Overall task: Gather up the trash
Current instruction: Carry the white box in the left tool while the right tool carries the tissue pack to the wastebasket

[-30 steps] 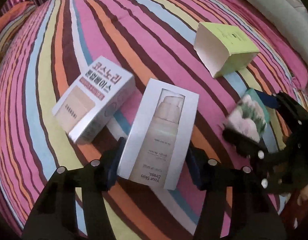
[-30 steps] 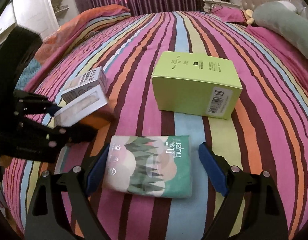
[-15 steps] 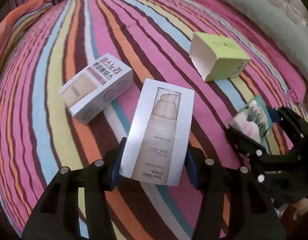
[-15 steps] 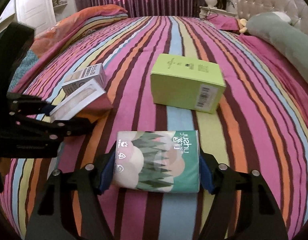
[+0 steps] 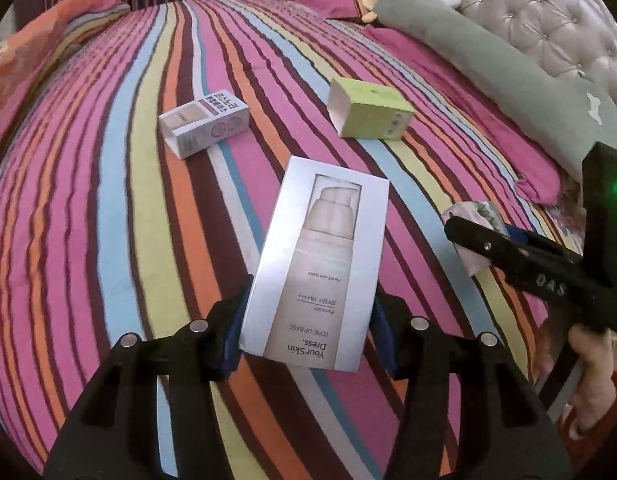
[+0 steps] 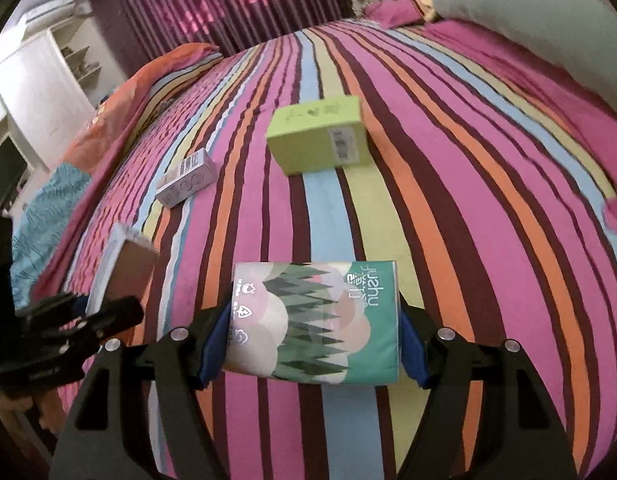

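Observation:
My left gripper [image 5: 308,332] is shut on a tall white cosmetics box [image 5: 320,268] printed with a pump bottle and holds it above the striped bed. My right gripper [image 6: 314,338] is shut on a green tissue pack [image 6: 316,320] with a forest print, also lifted. The right gripper shows in the left wrist view [image 5: 508,252], and the left gripper with its box [image 6: 120,268] shows in the right wrist view. A small white box with Korean text [image 5: 204,122] [image 6: 186,178] and a lime-green box [image 5: 368,114] [image 6: 318,140] lie on the bed.
The striped bedspread [image 5: 108,200] fills both views. A long grey-green bolster [image 5: 488,76] and a tufted headboard [image 5: 548,8] lie along the right. An orange pillow [image 6: 156,76] sits at the far left, with white shelves [image 6: 36,92] and purple curtains [image 6: 236,0] beyond.
Both grippers closed on their items and lifted them off the bed, pulling back. The boxes left on the bed now look smaller and farther away.

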### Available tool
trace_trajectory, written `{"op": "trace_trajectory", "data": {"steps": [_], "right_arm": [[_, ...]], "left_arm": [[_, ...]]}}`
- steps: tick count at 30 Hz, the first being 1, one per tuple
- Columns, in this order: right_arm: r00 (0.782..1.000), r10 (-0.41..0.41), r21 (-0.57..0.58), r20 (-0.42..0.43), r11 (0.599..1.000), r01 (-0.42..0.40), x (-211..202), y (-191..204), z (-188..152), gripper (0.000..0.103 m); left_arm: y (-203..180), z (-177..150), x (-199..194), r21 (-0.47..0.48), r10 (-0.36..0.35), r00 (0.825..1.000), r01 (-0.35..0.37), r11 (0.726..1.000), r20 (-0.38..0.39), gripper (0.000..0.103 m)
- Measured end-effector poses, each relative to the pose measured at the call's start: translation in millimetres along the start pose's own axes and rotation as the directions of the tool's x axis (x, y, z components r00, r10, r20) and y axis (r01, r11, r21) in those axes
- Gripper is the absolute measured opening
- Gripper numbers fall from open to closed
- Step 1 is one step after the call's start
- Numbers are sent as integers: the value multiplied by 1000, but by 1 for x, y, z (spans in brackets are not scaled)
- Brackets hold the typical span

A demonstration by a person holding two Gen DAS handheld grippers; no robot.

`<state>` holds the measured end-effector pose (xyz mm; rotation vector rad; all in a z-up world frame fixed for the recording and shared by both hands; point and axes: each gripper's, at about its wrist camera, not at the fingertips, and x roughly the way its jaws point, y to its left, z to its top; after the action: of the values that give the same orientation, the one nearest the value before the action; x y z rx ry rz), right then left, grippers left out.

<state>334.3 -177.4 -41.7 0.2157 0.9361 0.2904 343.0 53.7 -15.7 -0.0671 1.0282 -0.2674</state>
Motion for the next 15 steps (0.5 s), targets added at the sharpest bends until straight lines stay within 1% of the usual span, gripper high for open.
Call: {"op": "trace_trajectory", "data": {"steps": [4, 8, 15], "right_arm": [[1000, 5, 23, 5, 1000, -5, -25, -1, -17, 66], [1000, 21, 26, 19, 999, -21, -49, 3, -29, 67], [998, 46, 12, 34, 999, -46, -90, 9, -63, 67]], "left_arm": [[-13, -27, -26, -16, -20, 999, 20, 1000, 27, 52], [-25, -51, -44, -14, -16, 999, 17, 1000, 44, 52], [-50, -92, -74, 0, -17, 998, 17, 1000, 61, 52]]}}
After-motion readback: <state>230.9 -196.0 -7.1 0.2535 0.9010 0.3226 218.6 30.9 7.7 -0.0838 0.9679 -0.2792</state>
